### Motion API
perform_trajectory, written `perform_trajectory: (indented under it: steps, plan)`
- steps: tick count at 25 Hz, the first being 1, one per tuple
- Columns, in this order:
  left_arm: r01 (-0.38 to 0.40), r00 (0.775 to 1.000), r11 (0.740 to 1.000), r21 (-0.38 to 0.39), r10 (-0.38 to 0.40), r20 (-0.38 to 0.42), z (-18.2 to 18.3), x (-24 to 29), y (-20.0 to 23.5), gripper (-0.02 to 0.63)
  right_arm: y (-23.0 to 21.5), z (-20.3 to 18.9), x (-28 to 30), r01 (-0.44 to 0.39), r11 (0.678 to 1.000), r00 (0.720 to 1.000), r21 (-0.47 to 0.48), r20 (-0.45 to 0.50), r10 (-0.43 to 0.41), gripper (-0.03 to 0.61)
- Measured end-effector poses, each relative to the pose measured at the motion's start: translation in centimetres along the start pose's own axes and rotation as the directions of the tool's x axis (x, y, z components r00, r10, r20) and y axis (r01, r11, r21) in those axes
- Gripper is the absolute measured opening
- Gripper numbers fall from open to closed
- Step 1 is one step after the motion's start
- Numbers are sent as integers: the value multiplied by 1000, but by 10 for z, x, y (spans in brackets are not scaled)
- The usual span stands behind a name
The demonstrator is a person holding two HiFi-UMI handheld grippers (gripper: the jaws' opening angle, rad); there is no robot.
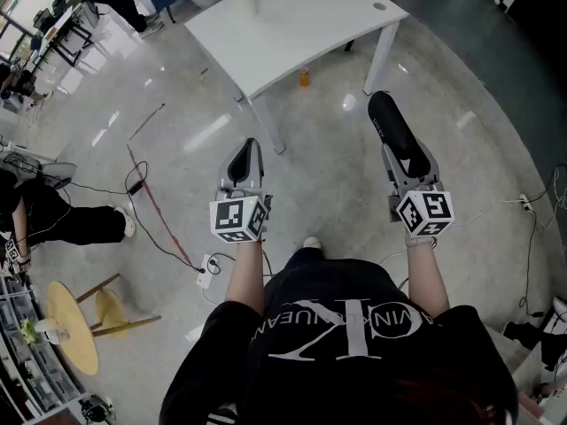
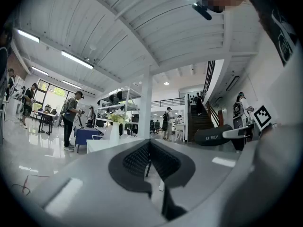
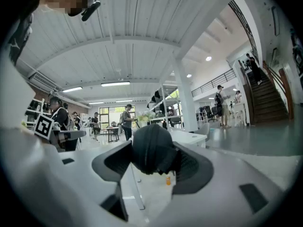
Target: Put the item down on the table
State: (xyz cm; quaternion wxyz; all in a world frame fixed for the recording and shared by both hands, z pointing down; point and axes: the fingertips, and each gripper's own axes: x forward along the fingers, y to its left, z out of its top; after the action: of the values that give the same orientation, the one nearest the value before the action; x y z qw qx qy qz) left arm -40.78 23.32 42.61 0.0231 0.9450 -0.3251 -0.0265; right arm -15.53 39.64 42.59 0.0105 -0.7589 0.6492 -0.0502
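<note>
Gripped black rounded item [image 3: 149,144] between ribbed pads of right gripper [image 3: 152,151], with jaws set wide and aimed level. Faced white table [image 3: 188,137] not far beyond. Showed flowers [image 3: 146,117] above tabletop, partly behind item. Framed small orange bottle [image 3: 168,180] on shiny floor below tabletop, near table leg [image 3: 136,189]. Took in white column [image 3: 182,98] mid-room, staircase [image 3: 265,100] at right, people standing at far desks at left, ribbed white ceiling [image 3: 132,18] with strip lights.
</note>
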Motion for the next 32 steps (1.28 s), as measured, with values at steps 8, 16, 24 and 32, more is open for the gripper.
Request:
perform_trajectory:
  steps: [8, 16, 24, 32]
  plan:
    - [-2, 1000, 1000, -13, 2, -10, -10, 8, 39, 12, 17, -4, 29, 21, 1000, 1000, 4, 10, -21, 270]
    - [5, 1000, 999, -48, -6, -10, -17, 13, 55, 12, 17, -7, 45, 53, 999, 999, 6, -2, -53, 270]
    - [8, 1000, 997, -74, -9, -16, -21, 20, 57, 12, 10, 0, 55, 51, 999, 999, -7, -8, -51, 270]
    - [9, 999, 998, -69, -12, -38, -30, 55, 61, 12, -19, -7, 88, 59, 998, 998, 16, -16, -59, 270]
